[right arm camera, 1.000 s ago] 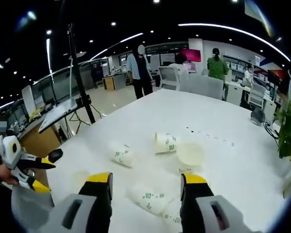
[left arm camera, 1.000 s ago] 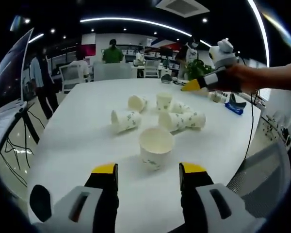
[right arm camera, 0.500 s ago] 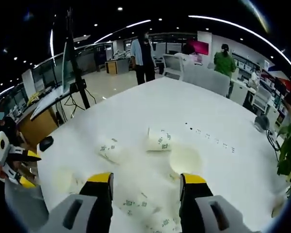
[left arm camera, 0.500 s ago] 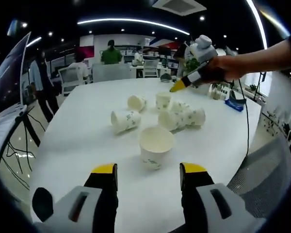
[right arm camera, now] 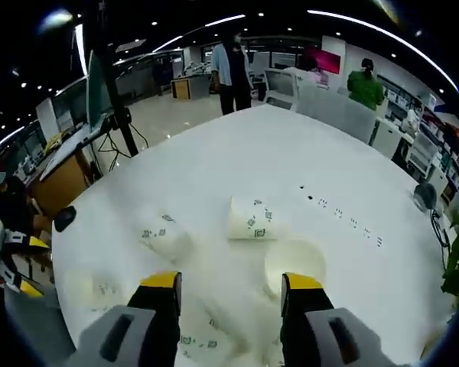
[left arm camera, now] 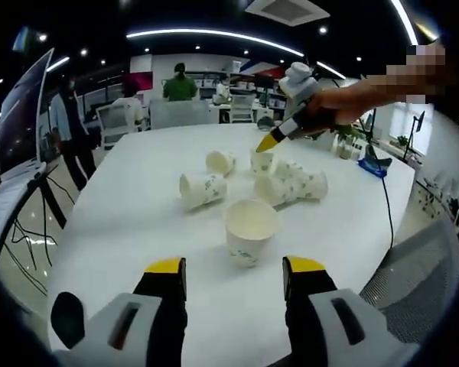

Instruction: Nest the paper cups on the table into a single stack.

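Jaws of the left gripper (left arm camera: 233, 267) stand spread above the white table (left arm camera: 115, 222), nothing between them. Just beyond stands an upright cup (left arm camera: 250, 232). Farther off lie tipped cups: one on its side (left arm camera: 201, 189), a cluster (left arm camera: 294, 183), another (left arm camera: 219, 161). The right gripper (left arm camera: 268, 142), in a hand (left arm camera: 333, 107), hovers over an upright far cup (left arm camera: 261, 160); its own view shows its jaws spread over that cup (right arm camera: 294, 264), a sideways cup (right arm camera: 252, 219) beyond.

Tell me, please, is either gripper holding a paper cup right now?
No. The left gripper and the right gripper are both open, with nothing between their fingers.
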Available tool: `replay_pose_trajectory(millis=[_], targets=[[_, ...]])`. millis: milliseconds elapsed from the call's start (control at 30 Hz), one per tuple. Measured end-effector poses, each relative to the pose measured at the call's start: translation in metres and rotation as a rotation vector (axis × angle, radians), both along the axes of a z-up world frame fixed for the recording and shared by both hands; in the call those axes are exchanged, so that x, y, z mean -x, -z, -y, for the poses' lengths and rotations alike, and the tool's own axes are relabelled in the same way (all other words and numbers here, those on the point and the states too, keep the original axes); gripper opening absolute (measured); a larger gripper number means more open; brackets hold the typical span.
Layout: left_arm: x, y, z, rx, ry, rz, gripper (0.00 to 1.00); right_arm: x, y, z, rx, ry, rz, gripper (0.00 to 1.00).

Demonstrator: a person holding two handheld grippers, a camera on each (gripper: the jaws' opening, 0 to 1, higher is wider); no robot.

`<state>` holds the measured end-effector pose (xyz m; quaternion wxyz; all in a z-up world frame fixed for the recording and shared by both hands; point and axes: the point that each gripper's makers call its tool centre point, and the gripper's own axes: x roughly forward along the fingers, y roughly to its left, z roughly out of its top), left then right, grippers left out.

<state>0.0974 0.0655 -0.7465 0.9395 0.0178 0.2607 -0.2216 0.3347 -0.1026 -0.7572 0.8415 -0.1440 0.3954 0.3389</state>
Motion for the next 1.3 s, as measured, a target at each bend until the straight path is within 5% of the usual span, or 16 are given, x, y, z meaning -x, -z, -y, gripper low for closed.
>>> replay_pose_trajectory(millis=[600, 800, 1067, 1300], targets=[[-0.002, 0.003, -0.007, -0.006, -0.022, -0.009, 0.51, -0.019, 0.048, -0.011, 0.112, 0.004, -0.09, 0.36], [-0.003, 0.006, -0.009, -0.008, -0.022, -0.015, 0.5, -0.014, 0.049, -0.007, 0.136, 0.005, -0.108, 0.3], [-0.004, 0.008, -0.01, -0.008, -0.029, -0.02, 0.5, -0.026, 0.058, -0.001, 0.157, 0.018, -0.096, 0.02], [-0.004, 0.007, -0.009, -0.013, -0.024, -0.018, 0.5, -0.027, 0.05, 0.002, 0.164, -0.003, -0.06, 0.0]])
